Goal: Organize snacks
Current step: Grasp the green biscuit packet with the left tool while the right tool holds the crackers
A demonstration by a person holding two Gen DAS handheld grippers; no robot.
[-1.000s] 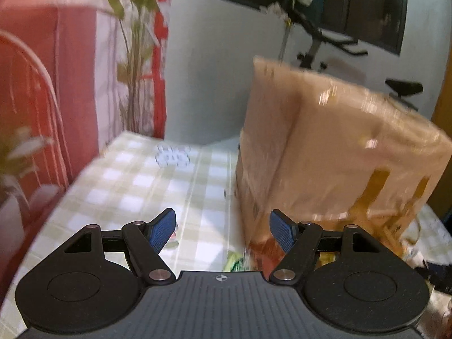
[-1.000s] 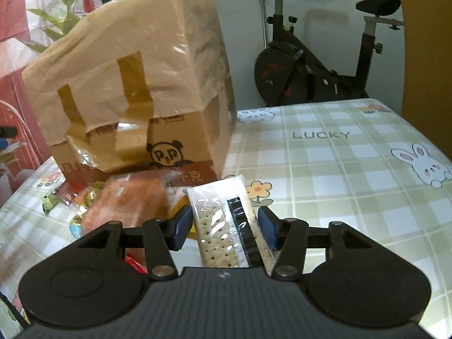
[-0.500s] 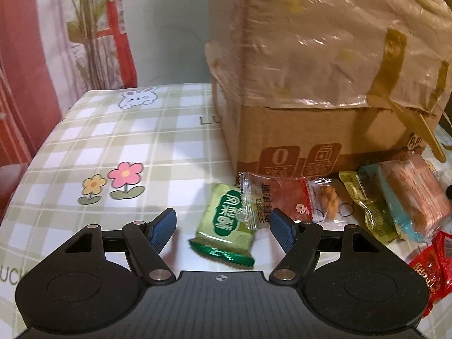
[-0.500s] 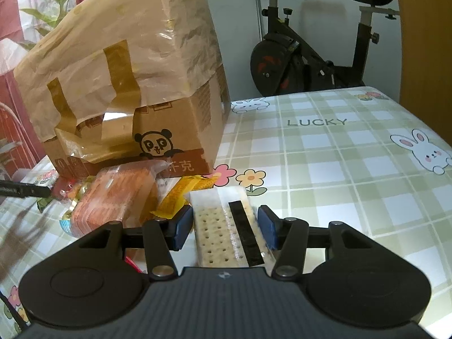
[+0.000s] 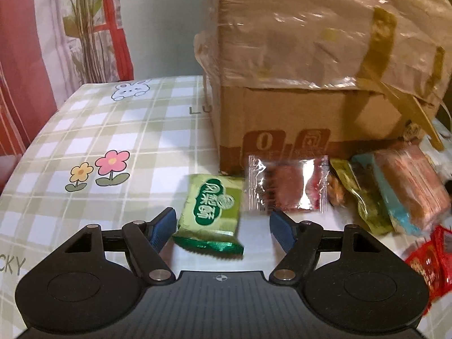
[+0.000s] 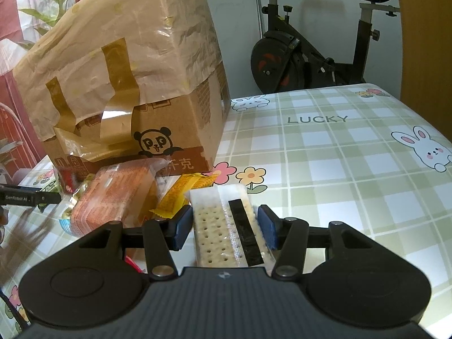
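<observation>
In the left wrist view my left gripper (image 5: 222,229) is open, its jaws either side of a green snack packet (image 5: 212,215) lying on the checked tablecloth. Beside it lie a clear red-filled packet (image 5: 286,187), a green-yellow packet (image 5: 364,197) and an orange pack with a blue end (image 5: 406,188). In the right wrist view my right gripper (image 6: 223,227) is shut on a clear cracker pack (image 6: 226,223) with a black stripe, held just above the table. An orange pack (image 6: 113,197) and a yellow wrapper (image 6: 183,190) lie to its left.
A large taped cardboard box (image 6: 127,84) stands behind the snacks, also seen in the left wrist view (image 5: 310,70). A red packet (image 5: 429,265) lies at the right edge. An exercise bike (image 6: 310,50) stands beyond the table. The left gripper's tip (image 6: 28,197) shows at the far left.
My left gripper swung down from facing the box to the snacks and moved closer over the green packet. My right gripper stayed shut on the cracker pack and dropped slightly toward the table.
</observation>
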